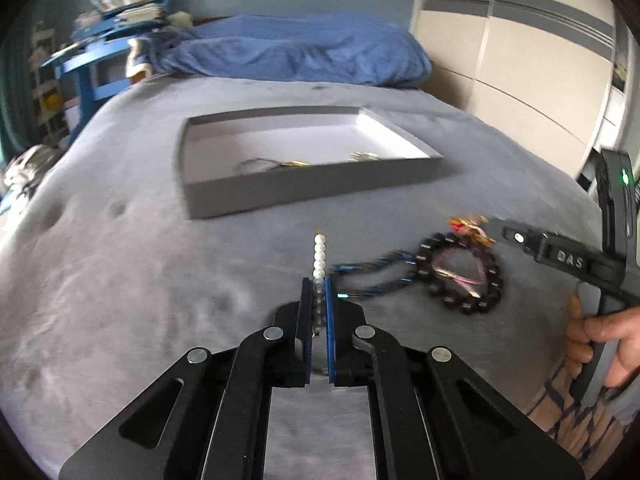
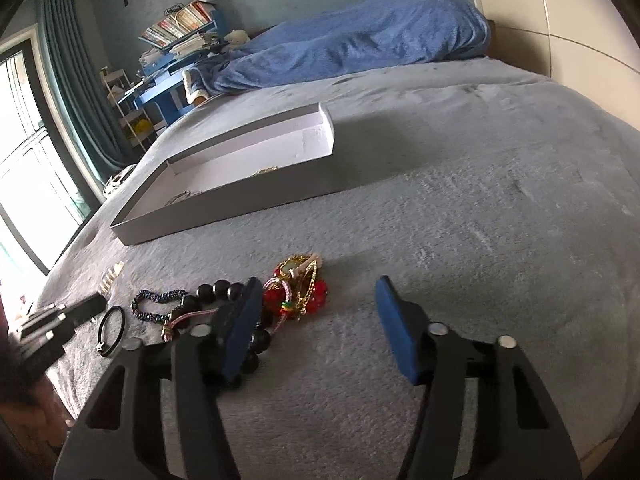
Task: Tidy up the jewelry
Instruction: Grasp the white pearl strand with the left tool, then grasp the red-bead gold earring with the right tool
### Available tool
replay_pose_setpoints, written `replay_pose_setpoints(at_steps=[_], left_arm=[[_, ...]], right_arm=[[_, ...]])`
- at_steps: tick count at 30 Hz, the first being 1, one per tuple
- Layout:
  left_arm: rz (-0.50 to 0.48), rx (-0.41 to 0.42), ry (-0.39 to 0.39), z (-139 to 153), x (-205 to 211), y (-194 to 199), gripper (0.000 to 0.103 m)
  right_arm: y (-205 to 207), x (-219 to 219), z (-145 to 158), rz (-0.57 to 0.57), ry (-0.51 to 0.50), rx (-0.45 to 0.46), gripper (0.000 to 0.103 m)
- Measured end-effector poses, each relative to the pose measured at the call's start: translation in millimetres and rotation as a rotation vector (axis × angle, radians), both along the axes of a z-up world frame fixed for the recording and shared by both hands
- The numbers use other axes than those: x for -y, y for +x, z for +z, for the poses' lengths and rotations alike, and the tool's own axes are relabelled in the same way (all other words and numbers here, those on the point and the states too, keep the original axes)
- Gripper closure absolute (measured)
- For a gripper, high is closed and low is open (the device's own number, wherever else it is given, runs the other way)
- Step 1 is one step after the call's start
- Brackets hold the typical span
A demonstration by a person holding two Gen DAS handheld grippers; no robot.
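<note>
My left gripper (image 1: pixel 318 284) is shut on a white pearl strand (image 1: pixel 319 256) that sticks out past its tips, held above the grey bed. A shallow grey tray (image 1: pixel 304 188) lies ahead with gold chain pieces (image 1: pixel 294 164) inside; it also shows in the right wrist view (image 2: pixel 224 208). To the right lie a black bead bracelet (image 1: pixel 464 276), a dark blue beaded bracelet (image 1: pixel 372 276) and a red and gold piece (image 1: pixel 468 226). My right gripper (image 2: pixel 316 292) is open over the bed beside the red and gold jewelry (image 2: pixel 298 288), black beads (image 2: pixel 218 292) and blue bracelet (image 2: pixel 158 304).
A black hair tie (image 2: pixel 110 330) lies at the left of the pile. A blue duvet (image 1: pixel 288 52) is heaped at the head of the bed. A blue shelf with books (image 2: pixel 176 60) and a window with curtains (image 2: pixel 76 80) stand at left, a wardrobe (image 1: pixel 516 68) at right.
</note>
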State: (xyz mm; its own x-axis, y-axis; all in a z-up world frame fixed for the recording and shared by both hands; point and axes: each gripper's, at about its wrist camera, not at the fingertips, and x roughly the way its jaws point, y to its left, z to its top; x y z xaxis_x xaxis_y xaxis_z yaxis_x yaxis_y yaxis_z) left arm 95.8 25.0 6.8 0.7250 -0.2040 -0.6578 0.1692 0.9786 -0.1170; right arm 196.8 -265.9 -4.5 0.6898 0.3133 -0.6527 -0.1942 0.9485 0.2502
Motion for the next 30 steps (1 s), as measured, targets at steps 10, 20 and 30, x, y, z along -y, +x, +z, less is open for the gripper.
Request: replay_pose_setpoints(at_steps=[10, 20, 30], left_arm=[[0.123, -0.033, 0.005, -9, -47, 1, 0.097], [0.139, -0.065, 0.015, -24, -47, 0, 0.095], [0.156, -0.057, 0.049, -28, -42, 9, 0.087]], right_arm=[[10, 14, -3, -0.032, 0.073, -0.037, 0.070], [19, 6, -9, 0.018, 0.056, -0.061, 0.080], [10, 1, 6, 0.044, 0.047, 0.025, 0.102]])
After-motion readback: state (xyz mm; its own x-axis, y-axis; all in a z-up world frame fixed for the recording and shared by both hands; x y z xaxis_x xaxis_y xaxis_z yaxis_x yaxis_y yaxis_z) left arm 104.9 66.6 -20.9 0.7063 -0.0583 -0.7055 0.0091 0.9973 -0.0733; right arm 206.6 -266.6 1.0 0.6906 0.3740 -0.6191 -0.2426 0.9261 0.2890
